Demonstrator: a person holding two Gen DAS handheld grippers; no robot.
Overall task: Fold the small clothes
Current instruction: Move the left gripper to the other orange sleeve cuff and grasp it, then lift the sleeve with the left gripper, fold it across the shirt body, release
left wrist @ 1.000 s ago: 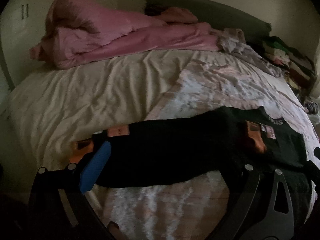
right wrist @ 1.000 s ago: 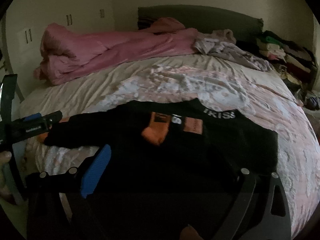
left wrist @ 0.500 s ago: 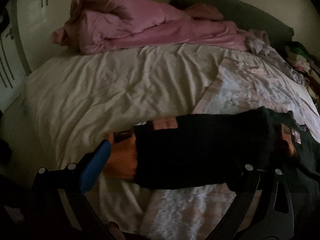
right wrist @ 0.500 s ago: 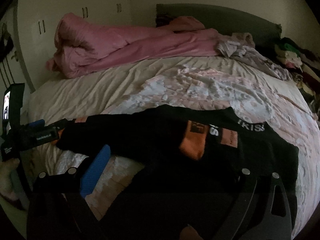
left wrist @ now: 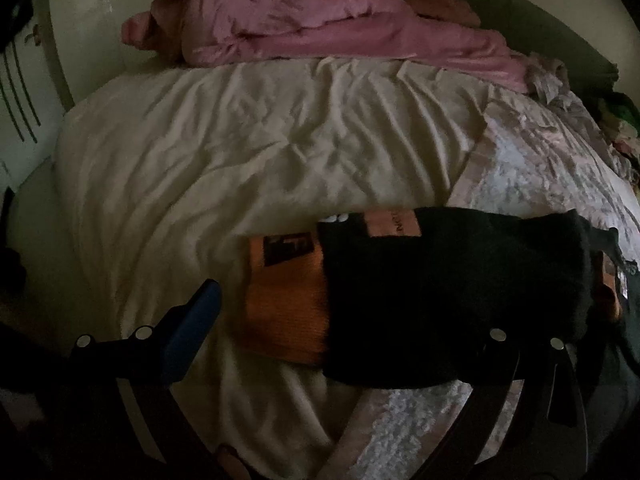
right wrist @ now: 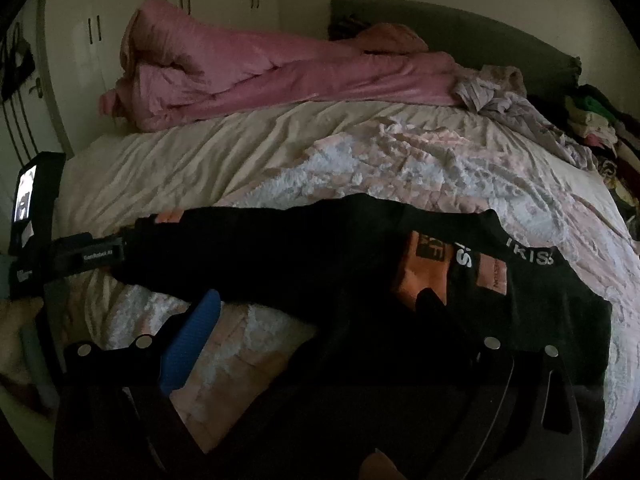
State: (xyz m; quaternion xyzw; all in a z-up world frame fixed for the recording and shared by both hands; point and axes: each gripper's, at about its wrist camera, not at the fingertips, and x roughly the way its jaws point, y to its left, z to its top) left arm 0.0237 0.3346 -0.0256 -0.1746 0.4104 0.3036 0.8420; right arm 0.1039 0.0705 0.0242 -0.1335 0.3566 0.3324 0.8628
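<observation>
A black sweatshirt [right wrist: 520,304] with orange patches and white lettering lies flat on the bed. Its left sleeve [left wrist: 448,288] stretches out sideways and ends in an orange cuff [left wrist: 286,304]. My left gripper [left wrist: 344,344] is open, its blue finger [left wrist: 192,332] left of the cuff and its dark finger at the right, the sleeve end lying between them. In the right wrist view the left gripper [right wrist: 92,258] sits at the sleeve tip. My right gripper [right wrist: 340,344] is open over the sweatshirt's lower body, its blue finger [right wrist: 192,344] on the blanket.
The bed has a cream sheet [left wrist: 240,152] and a pale floral blanket [right wrist: 360,168]. A pink duvet [right wrist: 260,76] is heaped at the head. Crumpled lilac cloth [right wrist: 512,100] and a clothes pile [right wrist: 592,120] lie far right. White wardrobe doors [right wrist: 160,8] stand behind.
My left gripper has moved leftward along the sleeve toward the cuff, so the orange cuff now lies between its fingers. The sleeve is stretched out further left. My right gripper shifted slightly left.
</observation>
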